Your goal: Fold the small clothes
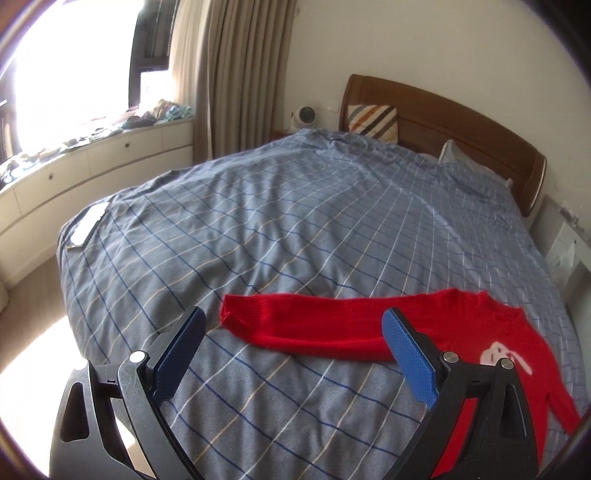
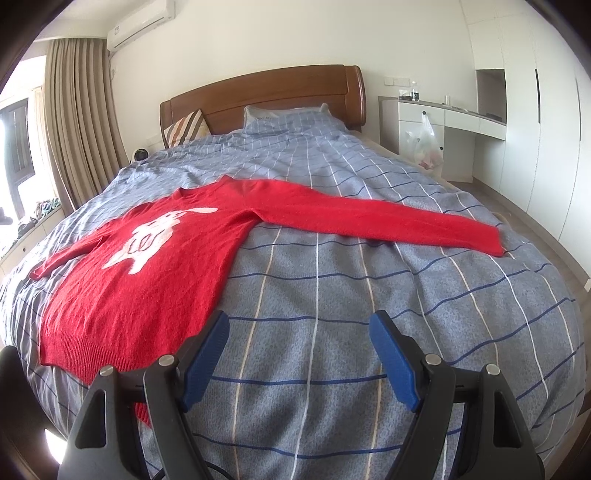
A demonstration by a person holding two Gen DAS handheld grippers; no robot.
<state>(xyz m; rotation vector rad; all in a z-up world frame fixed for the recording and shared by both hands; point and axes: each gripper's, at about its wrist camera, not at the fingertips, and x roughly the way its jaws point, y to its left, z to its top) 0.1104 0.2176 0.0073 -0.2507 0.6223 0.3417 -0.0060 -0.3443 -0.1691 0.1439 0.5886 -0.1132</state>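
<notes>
L tool (image 1: 293, 325) jaws wide apart, empty; red sweater (image 2: 147, 266) sleeve just ahead. R tool (image 2: 299, 332) also spread, empty, sweater hem at its left finger. Sweater flat on checked duvet (image 2: 332, 295); headboard (image 2: 258, 96) beyond.

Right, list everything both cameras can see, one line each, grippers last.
sweater: one, red with a white figure, spread flat on the bed, sleeves out
bed cover: one, blue-grey check, over the whole bed
headboard: one, brown wood, at the far end
striped cushion: one, white with coloured stripes, against the headboard
pillow: one, blue-grey, by the headboard
curtain: beige, beside the window
air conditioner: one, white, high on the wall
plastic bag: one, white, hanging at the desk
left gripper: black with blue pads, open, above the sleeve
right gripper: same, open, by the hem
</notes>
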